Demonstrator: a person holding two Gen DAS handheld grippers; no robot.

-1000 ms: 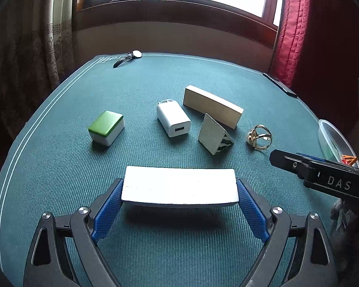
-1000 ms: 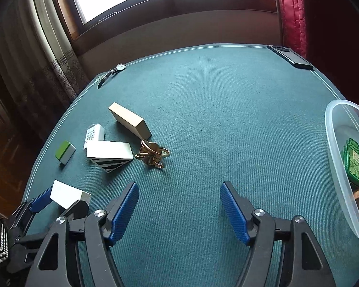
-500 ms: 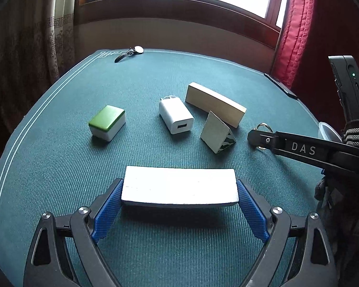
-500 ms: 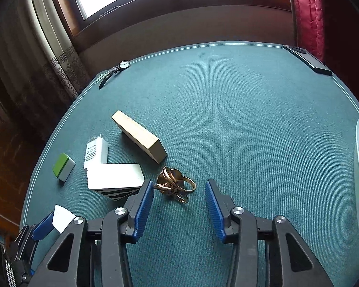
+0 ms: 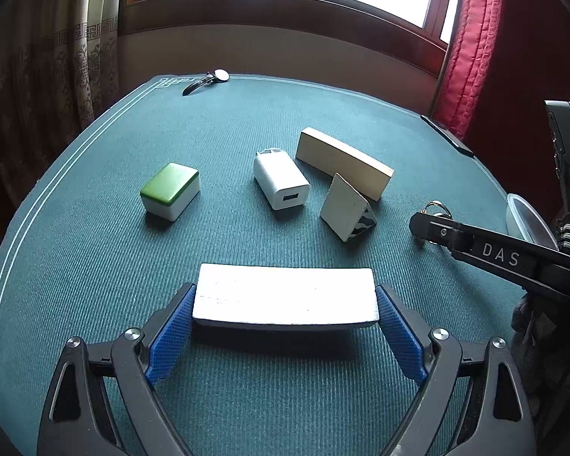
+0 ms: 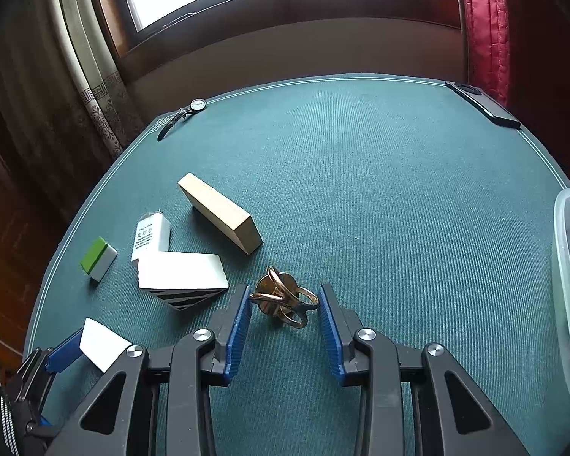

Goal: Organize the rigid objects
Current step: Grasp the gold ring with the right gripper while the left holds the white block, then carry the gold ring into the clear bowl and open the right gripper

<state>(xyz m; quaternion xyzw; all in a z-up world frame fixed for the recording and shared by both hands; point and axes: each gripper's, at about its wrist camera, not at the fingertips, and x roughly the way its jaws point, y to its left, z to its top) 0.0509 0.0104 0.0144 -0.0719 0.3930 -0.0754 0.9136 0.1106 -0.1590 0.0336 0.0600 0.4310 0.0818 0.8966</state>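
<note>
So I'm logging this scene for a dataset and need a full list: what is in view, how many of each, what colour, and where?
white block: 1, white, held in the left claw
green-topped block: 1, green and white, left part of the mat
charger: 1, white, middle of the mat
wooden block: 1, pale tan, behind the wedge
wedge: 1, white with black stripes, right of the charger
ring puzzle: 1, gold, between the right claw's fingers
watch: 1, dark strap, far edge
phone: 1, black, far right edge
tub: 1, clear, right edge, green item inside
mat: 1, teal
left claw: 1, black and blue
right claw: 1, black and blue
</note>
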